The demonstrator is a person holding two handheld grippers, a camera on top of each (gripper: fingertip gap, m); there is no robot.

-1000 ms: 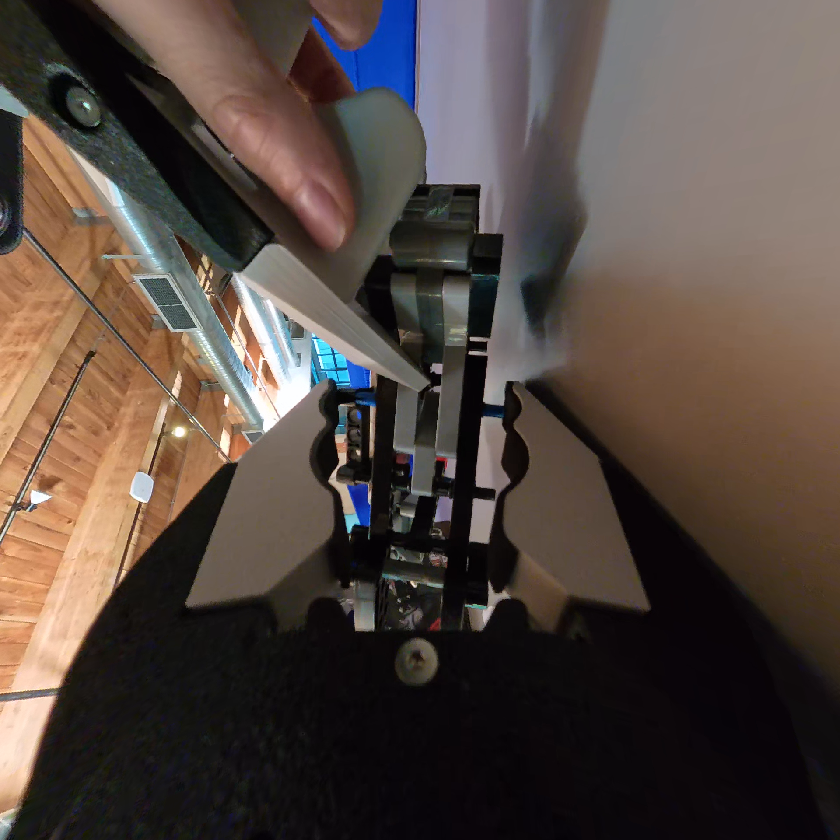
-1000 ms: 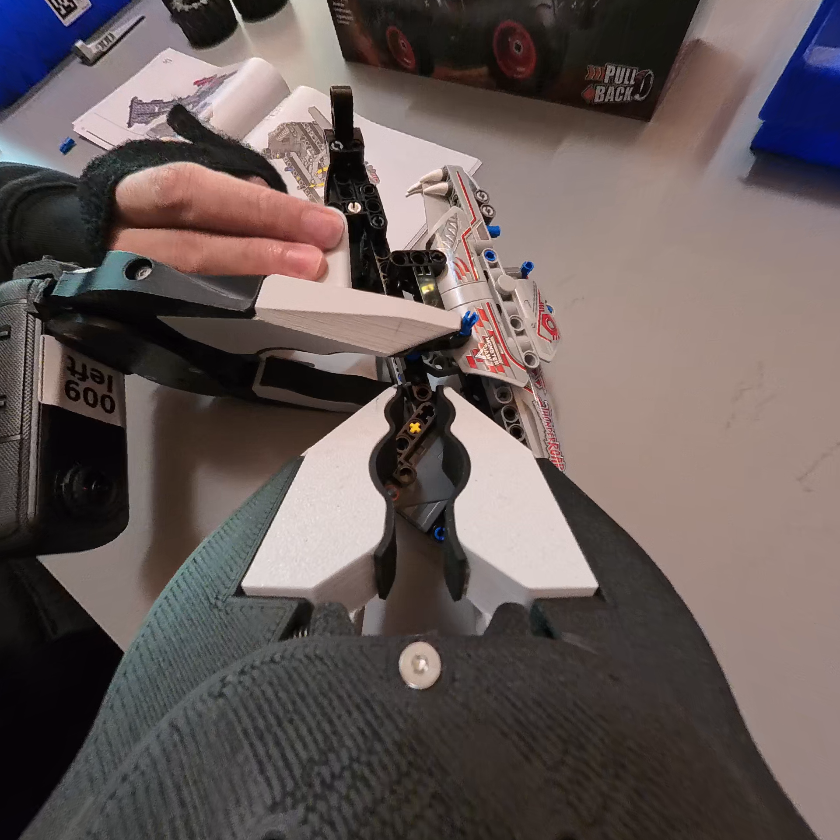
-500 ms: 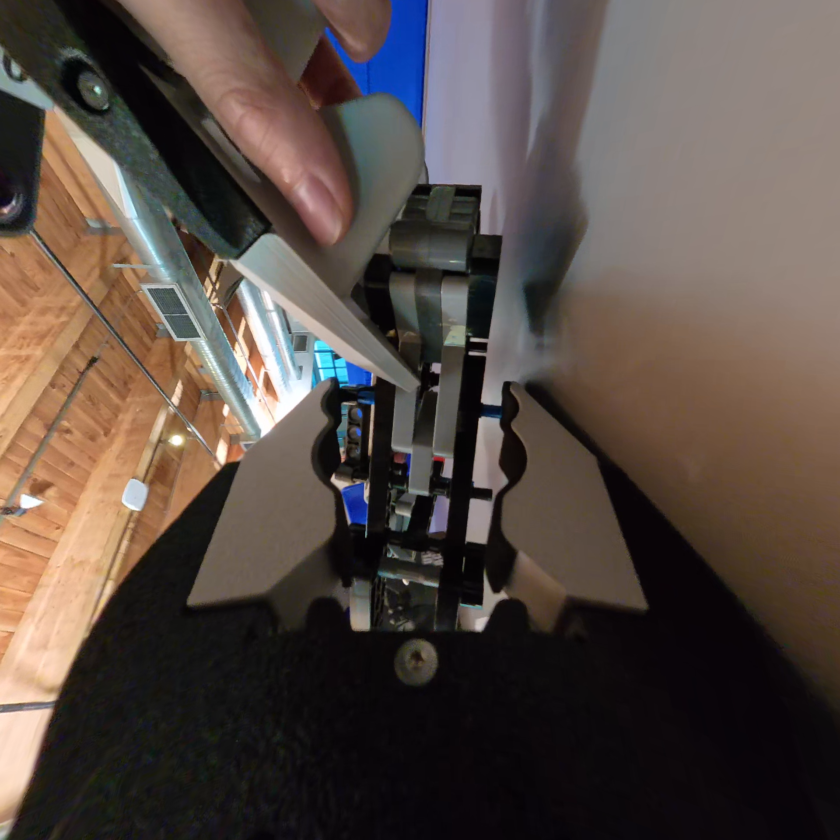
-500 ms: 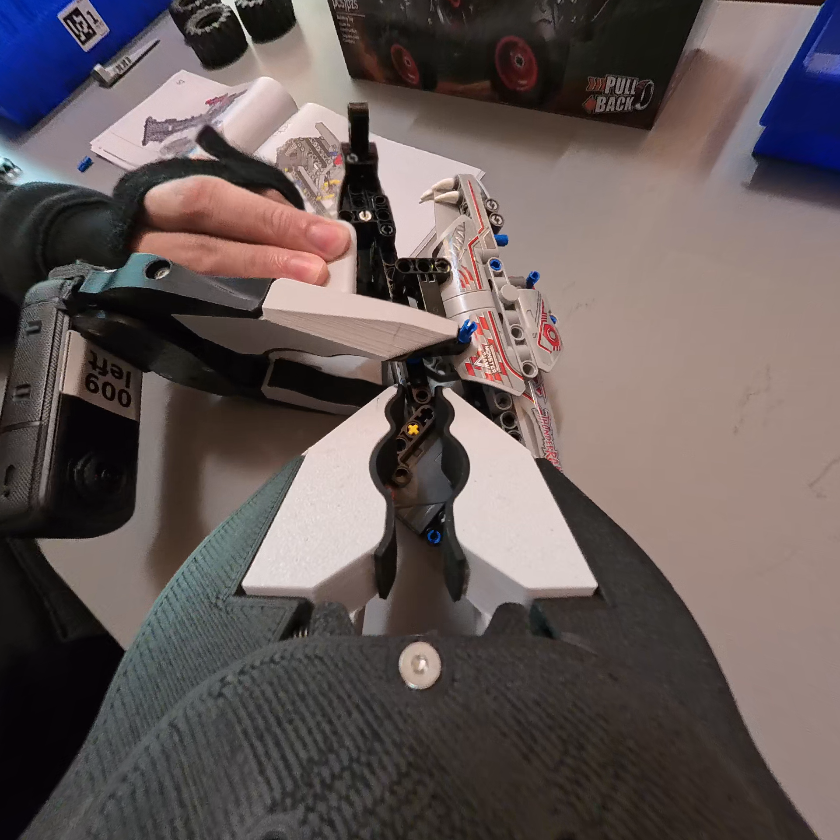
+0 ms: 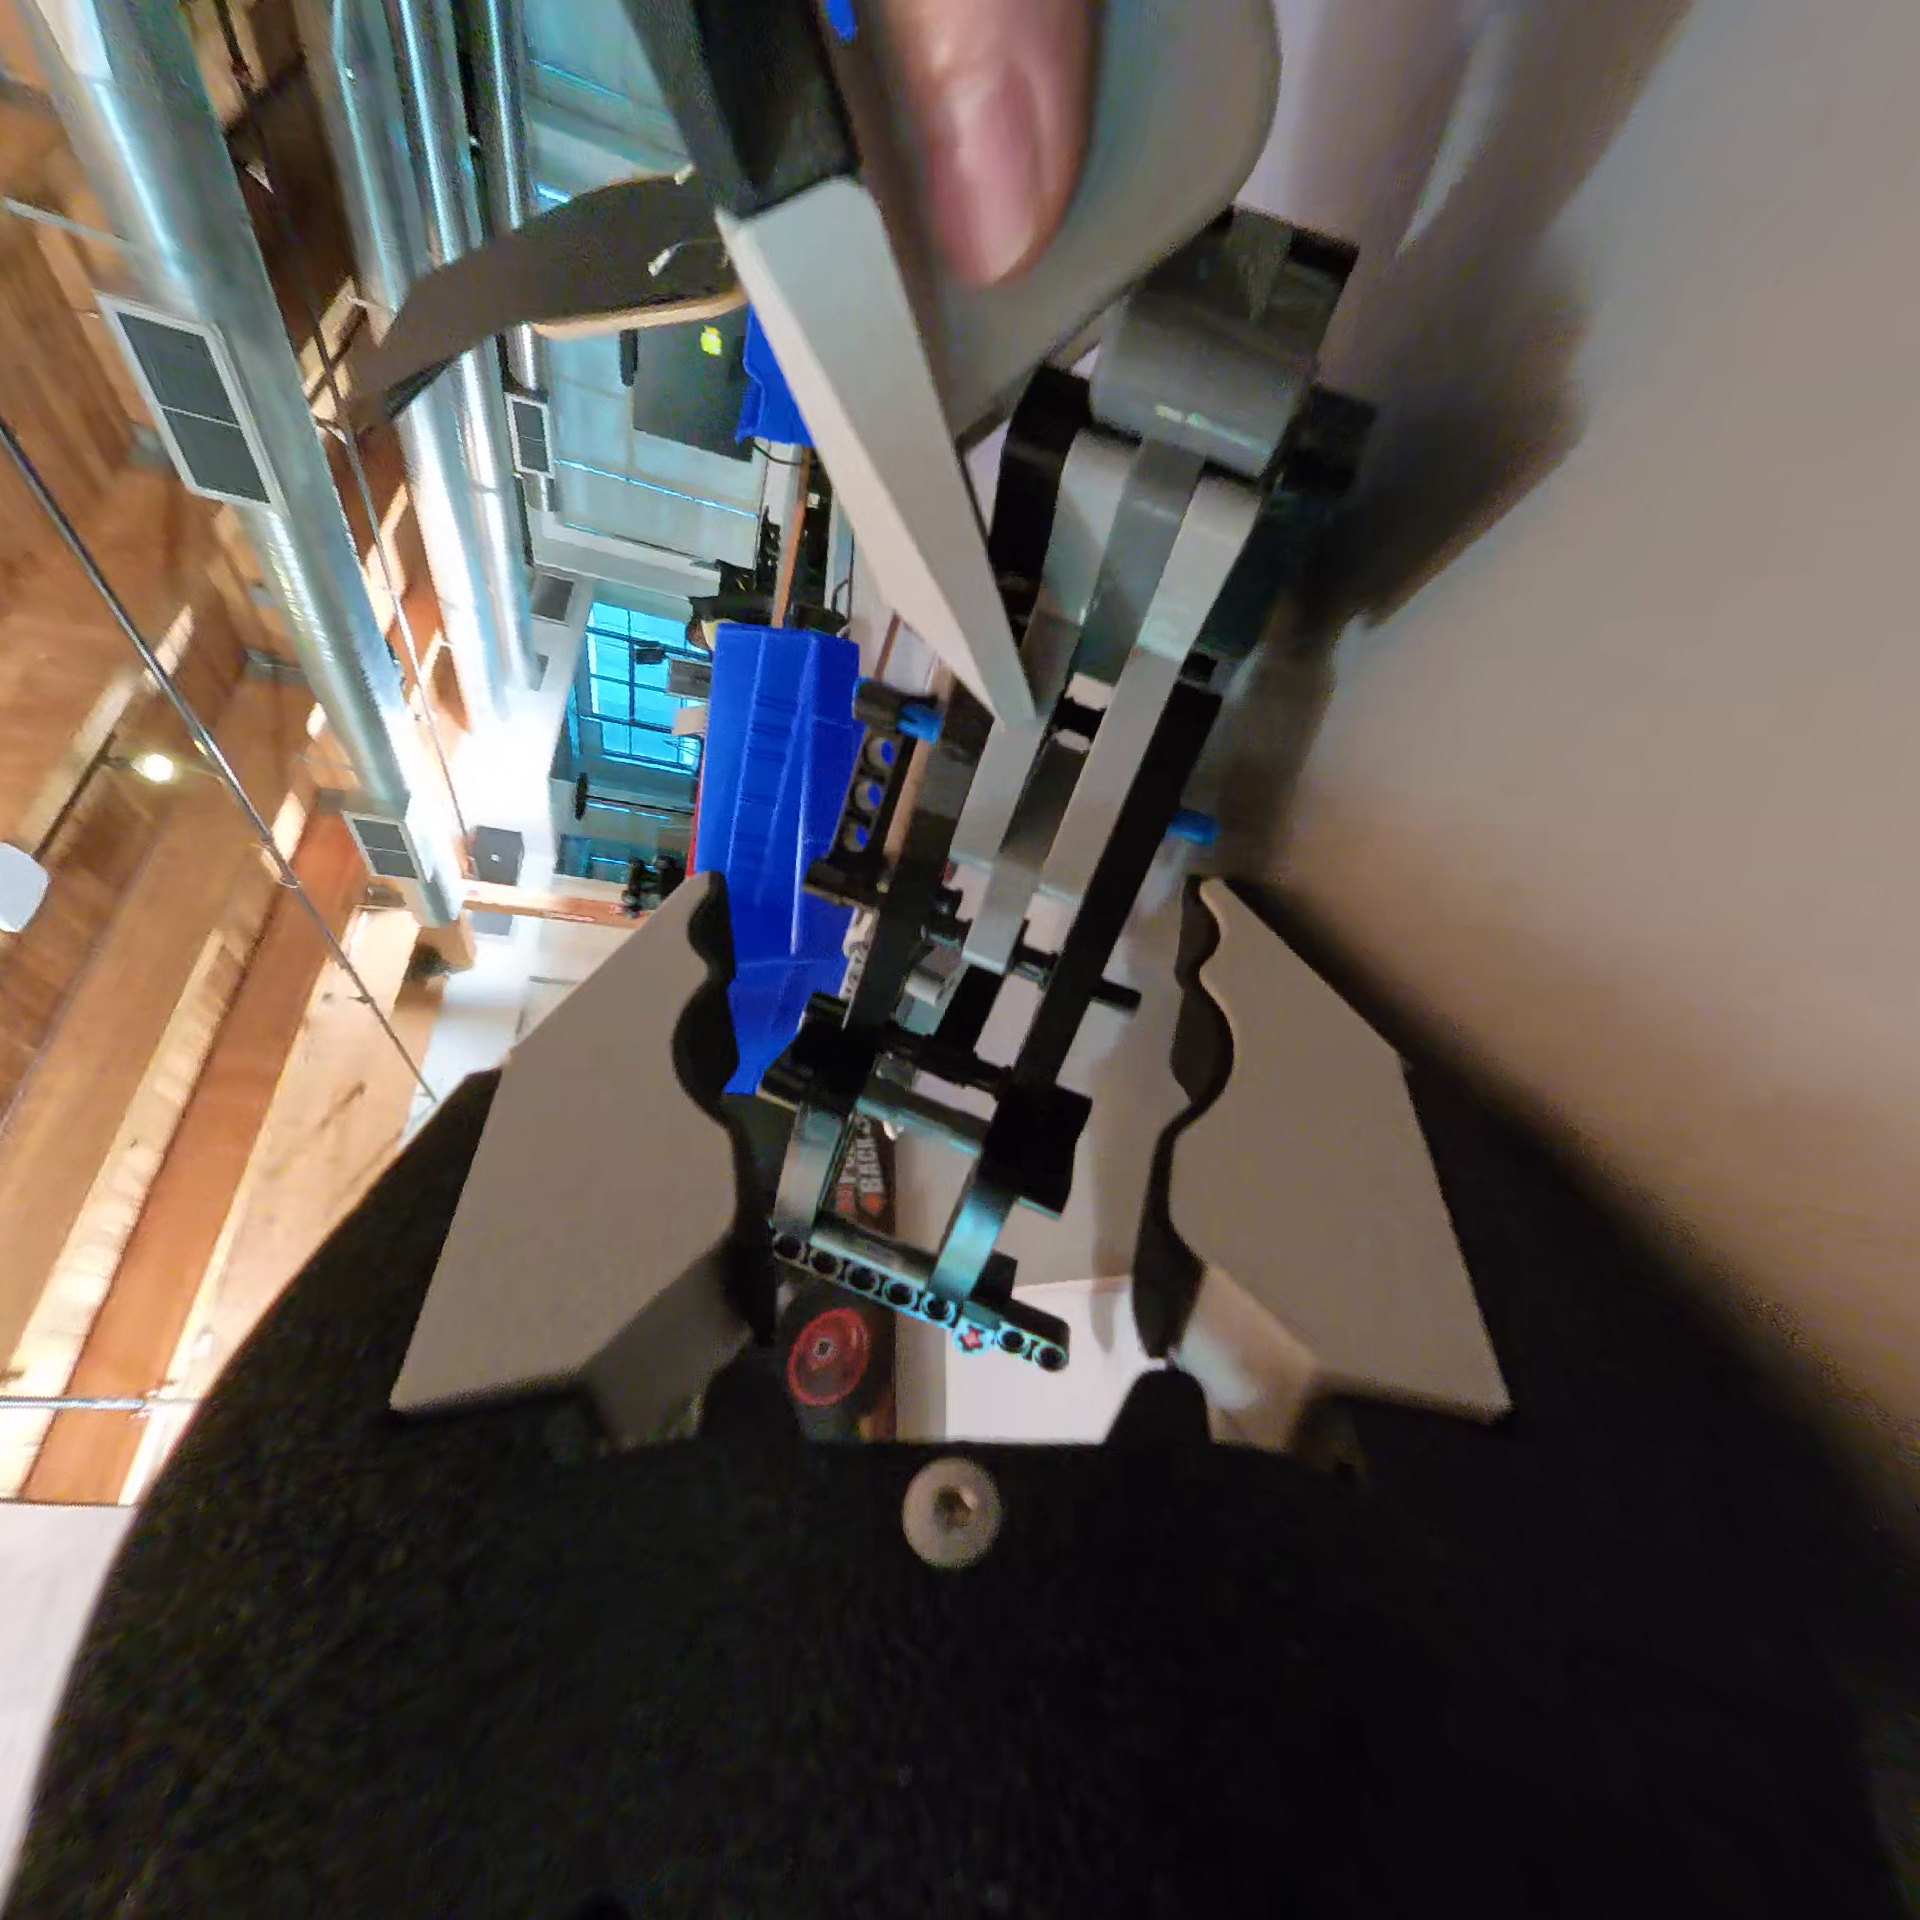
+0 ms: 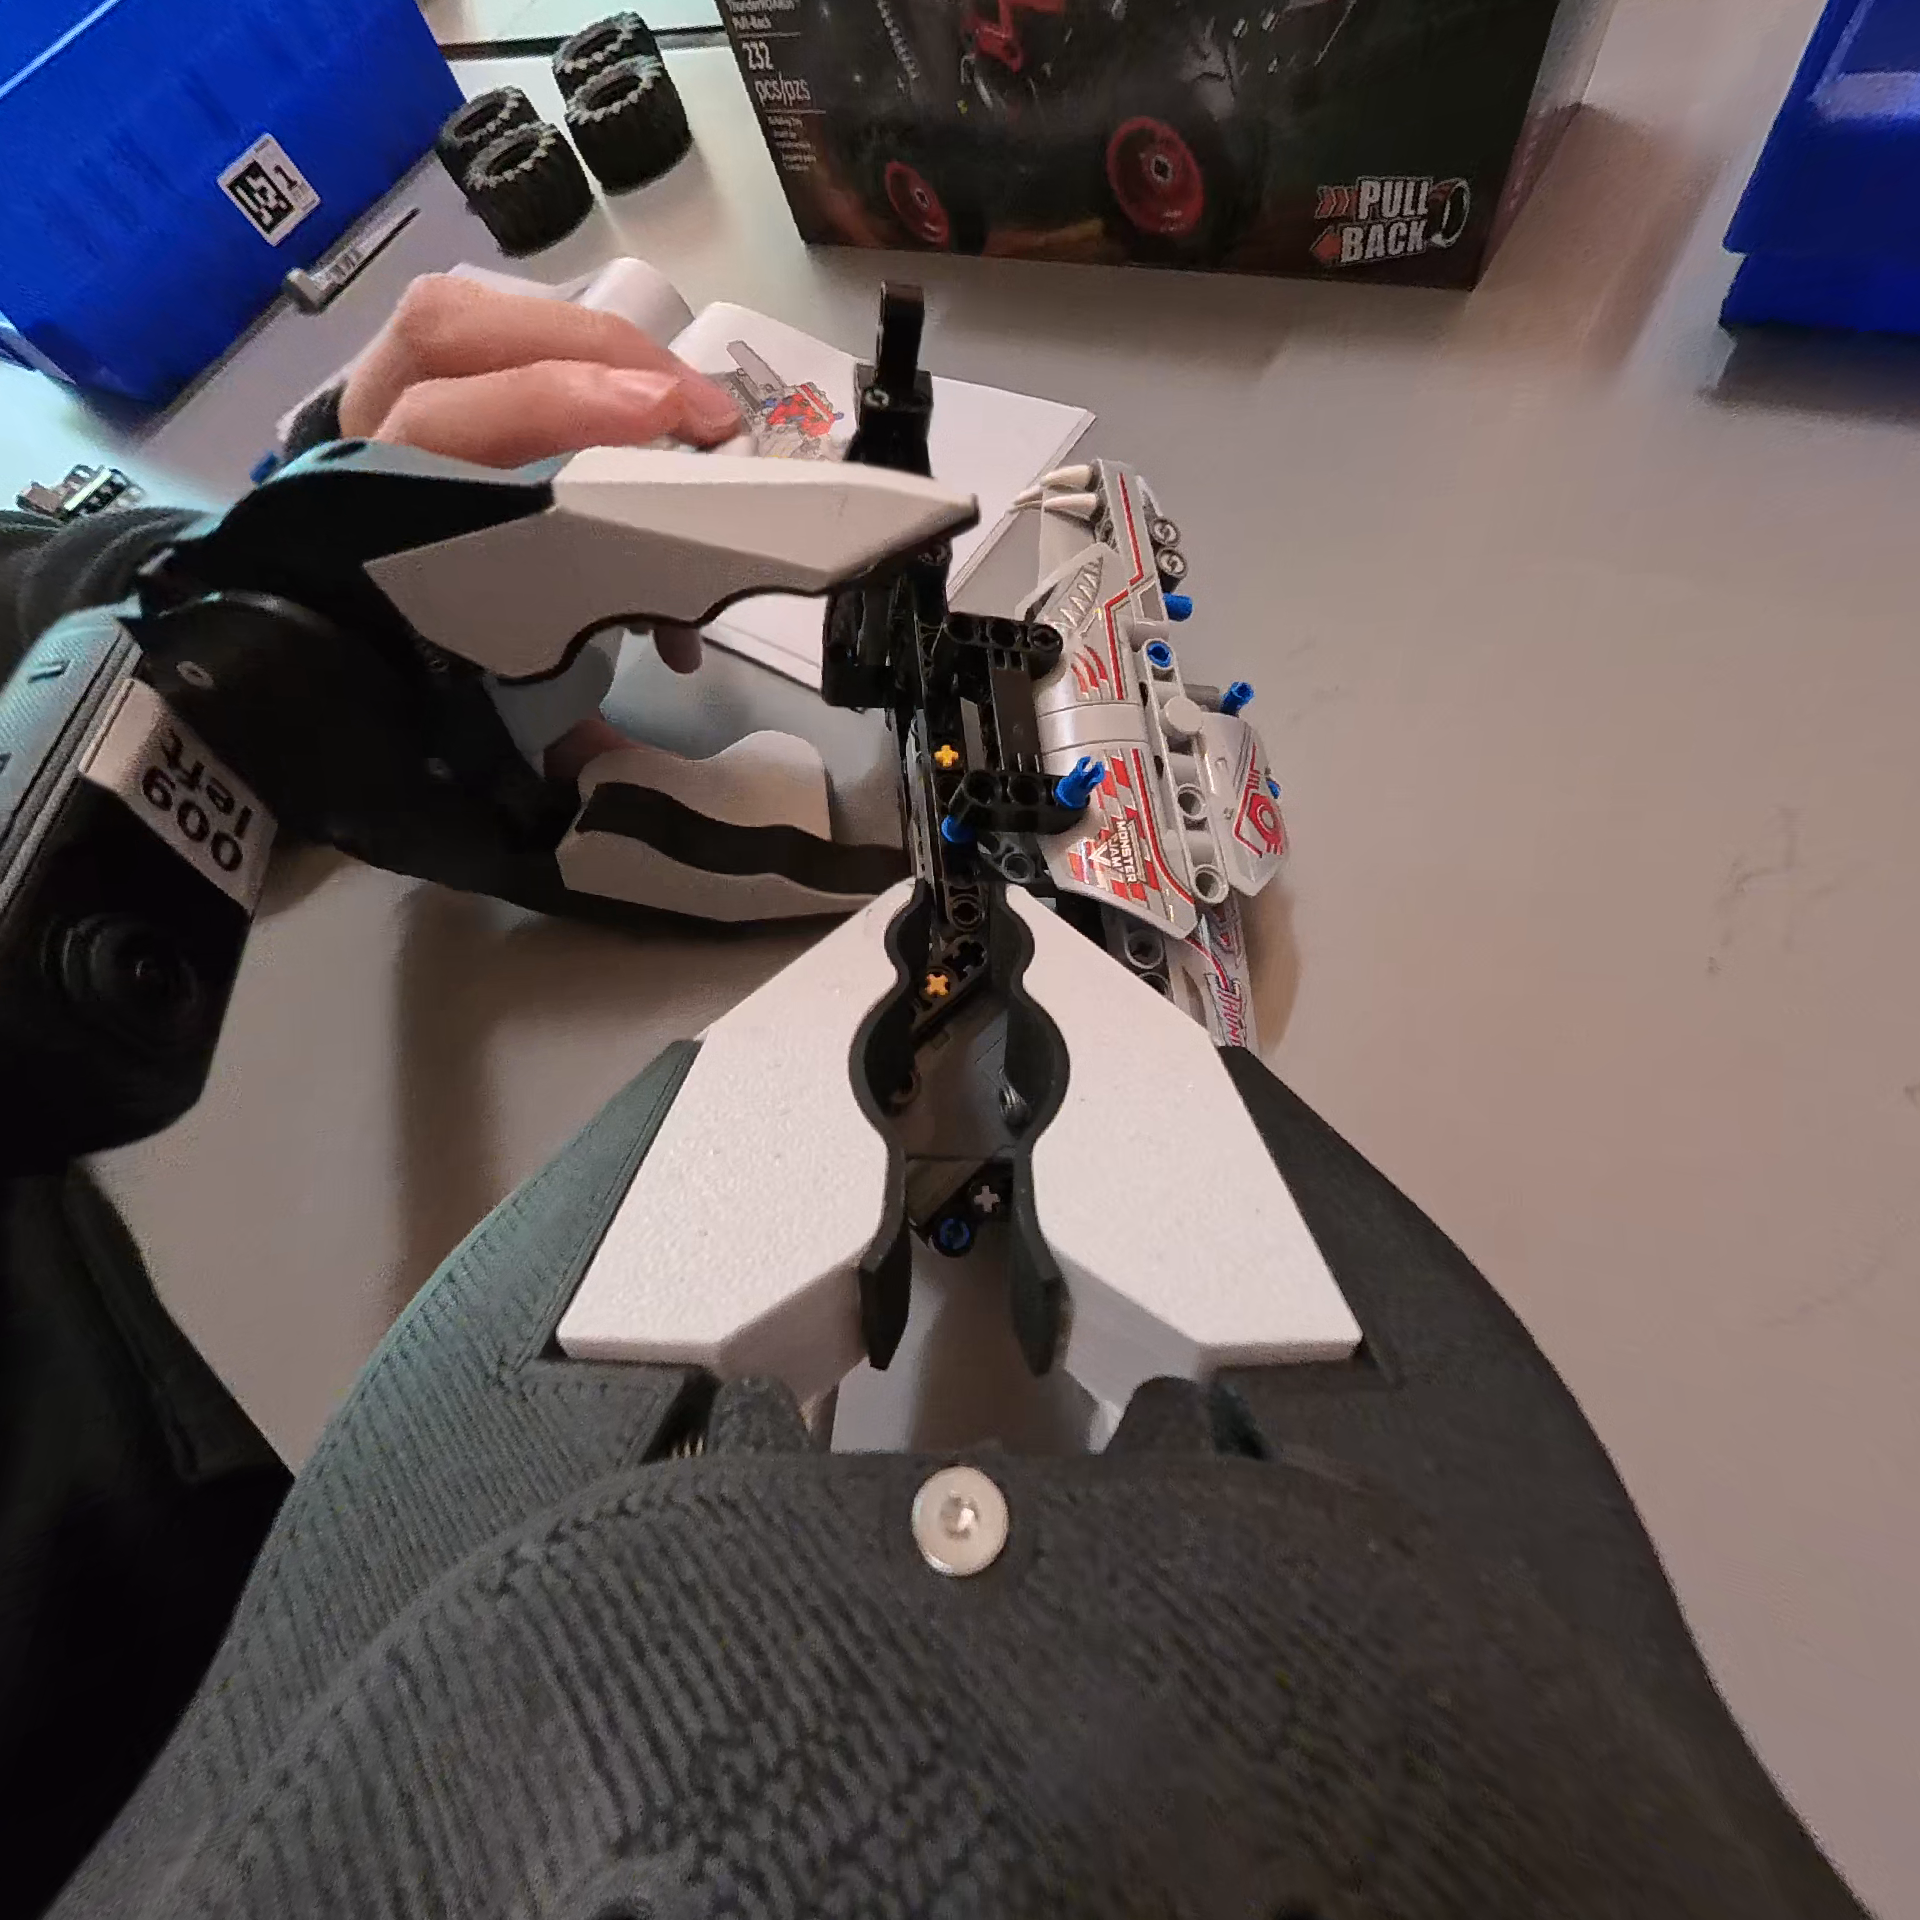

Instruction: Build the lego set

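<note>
Lettering and a number stand on the dark box [image 6: 1143,135], and a written white tag [image 6: 192,821] sits above a camera [image 6: 135,966]. A square code sticker [image 6: 268,190] marks the blue bin [image 6: 125,260], and small print marks the toy model [image 6: 1132,831] on its grey panel.

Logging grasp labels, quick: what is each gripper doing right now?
Left gripper: open, jaws wide on either side of the lego chassis, not gripping it.
Right gripper: shut on the black end of the lego chassis.

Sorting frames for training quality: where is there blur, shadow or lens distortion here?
Left wrist view: fingertip soft, table blurred with dark shadow, ducts bowed by wide-angle. Right wrist view: model sharp, tyres slightly soft, edges curved.
</note>
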